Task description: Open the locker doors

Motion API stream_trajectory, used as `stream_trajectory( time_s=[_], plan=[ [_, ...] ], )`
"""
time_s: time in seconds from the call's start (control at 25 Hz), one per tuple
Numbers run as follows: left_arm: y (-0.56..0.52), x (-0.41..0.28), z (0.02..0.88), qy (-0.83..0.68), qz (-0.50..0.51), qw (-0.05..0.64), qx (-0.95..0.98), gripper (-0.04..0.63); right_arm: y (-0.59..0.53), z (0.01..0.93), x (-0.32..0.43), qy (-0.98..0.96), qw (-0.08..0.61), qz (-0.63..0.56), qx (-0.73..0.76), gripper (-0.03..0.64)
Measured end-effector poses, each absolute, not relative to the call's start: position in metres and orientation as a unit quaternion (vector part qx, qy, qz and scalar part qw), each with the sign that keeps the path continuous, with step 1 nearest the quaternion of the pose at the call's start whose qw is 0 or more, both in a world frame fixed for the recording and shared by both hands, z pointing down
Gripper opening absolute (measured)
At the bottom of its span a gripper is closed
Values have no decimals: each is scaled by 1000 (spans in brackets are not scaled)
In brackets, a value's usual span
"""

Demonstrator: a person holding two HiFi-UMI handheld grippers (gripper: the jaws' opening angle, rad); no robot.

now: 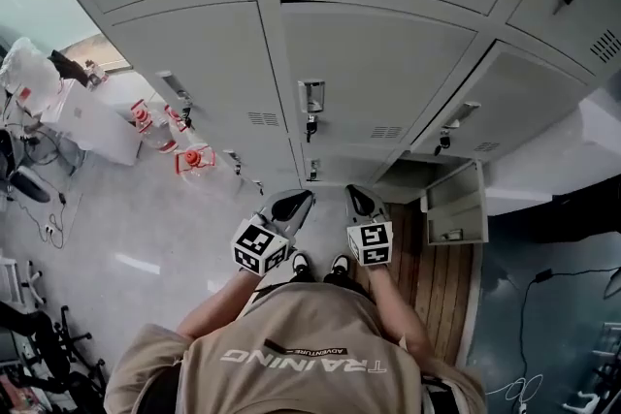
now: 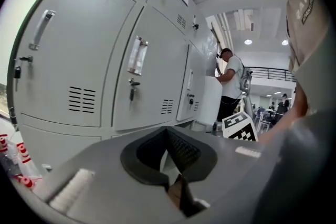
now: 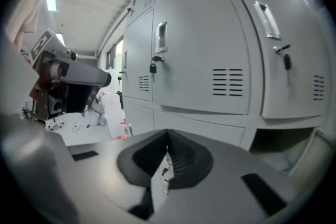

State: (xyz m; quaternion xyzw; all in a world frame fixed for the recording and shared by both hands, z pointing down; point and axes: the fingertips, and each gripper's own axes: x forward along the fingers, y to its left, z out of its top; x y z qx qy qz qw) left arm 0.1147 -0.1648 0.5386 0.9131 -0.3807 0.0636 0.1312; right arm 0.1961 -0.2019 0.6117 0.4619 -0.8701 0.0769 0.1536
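Note:
A bank of grey lockers [image 1: 369, 63] fills the head view. The middle door has a handle [image 1: 311, 97] with a key [image 1: 311, 124] below it, and it is closed. The doors to its left [image 1: 209, 63] and right [image 1: 529, 102] are closed too. A low door [image 1: 456, 204] at the lower right stands open. My left gripper [image 1: 294, 202] and right gripper [image 1: 358, 200] hang side by side in front of my body, short of the lockers, both shut and empty. The left gripper view shows a handle [image 2: 137, 55] beyond the shut left gripper [image 2: 168, 139]. The right gripper view shows a handle [image 3: 161, 36] beyond the shut right gripper [image 3: 168, 140].
Water bottles with red caps [image 1: 194, 158] and a white box [image 1: 92, 116] stand on the floor at the left. A wooden floor strip [image 1: 441, 281] runs under the open door. A person [image 2: 231, 81] stands at the lockers further along. An open compartment [image 3: 286, 147] shows at the lower right.

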Motion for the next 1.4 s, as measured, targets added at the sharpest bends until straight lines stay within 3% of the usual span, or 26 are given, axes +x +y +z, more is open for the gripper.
stream_trajectory(
  time_s=[0.44, 1.04, 1.2, 1.4],
  plan=[
    [-184, 43, 552, -517, 62, 139, 842, 6, -224, 611, 143, -913, 143, 75, 375, 11],
    [-205, -73, 569, -423, 97, 120, 893, 6, -260, 731, 93, -838, 267, 127, 459, 12],
    [-202, -103, 580, -404, 121, 137, 896, 6, -276, 779, 90, -806, 293, 178, 482, 27],
    [-210, -131, 581, -418, 134, 144, 887, 6, -296, 818, 79, -802, 302, 202, 474, 101]
  ],
)
